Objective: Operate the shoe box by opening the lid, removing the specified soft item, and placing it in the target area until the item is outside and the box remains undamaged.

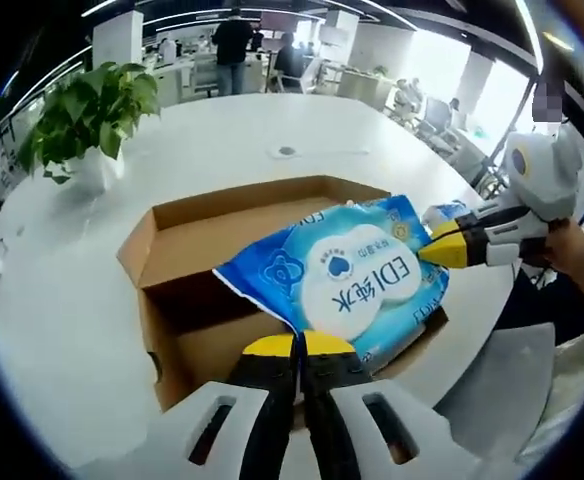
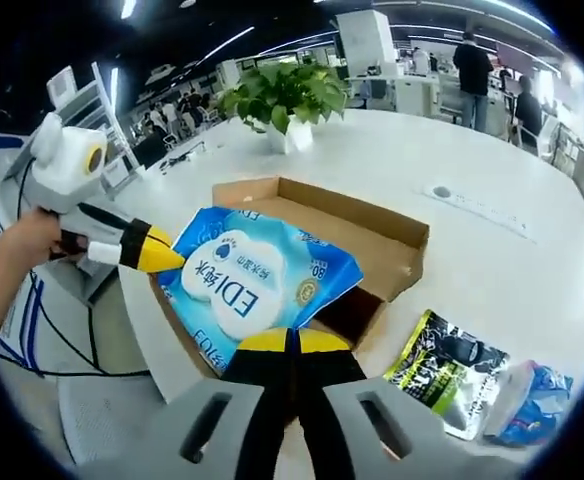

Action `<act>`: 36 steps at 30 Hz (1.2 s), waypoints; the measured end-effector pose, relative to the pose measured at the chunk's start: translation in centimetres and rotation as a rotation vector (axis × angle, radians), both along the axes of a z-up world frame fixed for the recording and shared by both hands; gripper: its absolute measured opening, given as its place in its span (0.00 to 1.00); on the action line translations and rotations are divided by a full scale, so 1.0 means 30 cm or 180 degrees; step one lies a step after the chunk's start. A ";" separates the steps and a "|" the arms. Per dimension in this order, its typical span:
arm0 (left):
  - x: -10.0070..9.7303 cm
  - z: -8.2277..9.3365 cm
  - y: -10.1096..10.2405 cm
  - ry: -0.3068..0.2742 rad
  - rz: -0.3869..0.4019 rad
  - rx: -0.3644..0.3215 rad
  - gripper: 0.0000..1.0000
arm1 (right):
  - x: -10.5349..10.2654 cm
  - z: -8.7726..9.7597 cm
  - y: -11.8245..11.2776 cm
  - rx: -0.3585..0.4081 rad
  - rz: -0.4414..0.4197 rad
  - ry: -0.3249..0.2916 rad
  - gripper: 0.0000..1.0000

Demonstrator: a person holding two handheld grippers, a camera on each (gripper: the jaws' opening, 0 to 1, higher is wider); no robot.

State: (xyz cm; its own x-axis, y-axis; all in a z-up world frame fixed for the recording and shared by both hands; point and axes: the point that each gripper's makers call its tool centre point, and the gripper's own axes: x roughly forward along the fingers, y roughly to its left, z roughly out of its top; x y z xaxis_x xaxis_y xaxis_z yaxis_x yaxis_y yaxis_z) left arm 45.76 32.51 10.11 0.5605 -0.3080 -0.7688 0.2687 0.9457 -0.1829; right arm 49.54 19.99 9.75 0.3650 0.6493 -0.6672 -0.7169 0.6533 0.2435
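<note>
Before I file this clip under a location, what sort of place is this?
Most likely an open-plan office: a large white table with a potted plant, rows of desks behind with people standing, and strip ceiling lights.

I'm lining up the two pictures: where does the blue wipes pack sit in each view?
Left gripper view: blue wipes pack right of centre, over the open cardboard box.
Right gripper view: the pack left of centre, over the box.
Shared landmark: the potted plant on the white table.

White table (image 1: 272, 130), potted plant (image 1: 92, 110), apparently office desks (image 2: 422, 90) behind.
</note>
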 end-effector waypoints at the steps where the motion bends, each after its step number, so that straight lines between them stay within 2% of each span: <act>1: 0.001 0.003 -0.011 -0.0004 -0.0011 -0.0010 0.00 | 0.001 0.003 -0.011 -0.0001 -0.0010 0.0000 0.00; 16: 0.016 0.003 -0.230 -0.0062 -0.0250 -0.0102 0.00 | 0.001 0.011 -0.239 -0.0059 -0.0295 0.0073 0.00; 36: 0.073 -0.015 -0.447 -0.0060 -0.0536 -0.0193 0.00 | 0.019 -0.005 -0.471 -0.0202 -0.0600 0.0121 0.00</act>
State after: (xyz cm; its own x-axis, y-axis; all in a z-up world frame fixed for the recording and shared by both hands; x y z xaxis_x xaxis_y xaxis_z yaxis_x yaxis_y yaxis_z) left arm 47.95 19.11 9.65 0.5112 -0.4443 -0.7357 0.4264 0.8743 -0.2318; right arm 50.11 5.87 9.59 0.4499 0.5280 -0.7203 -0.5716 0.7899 0.2220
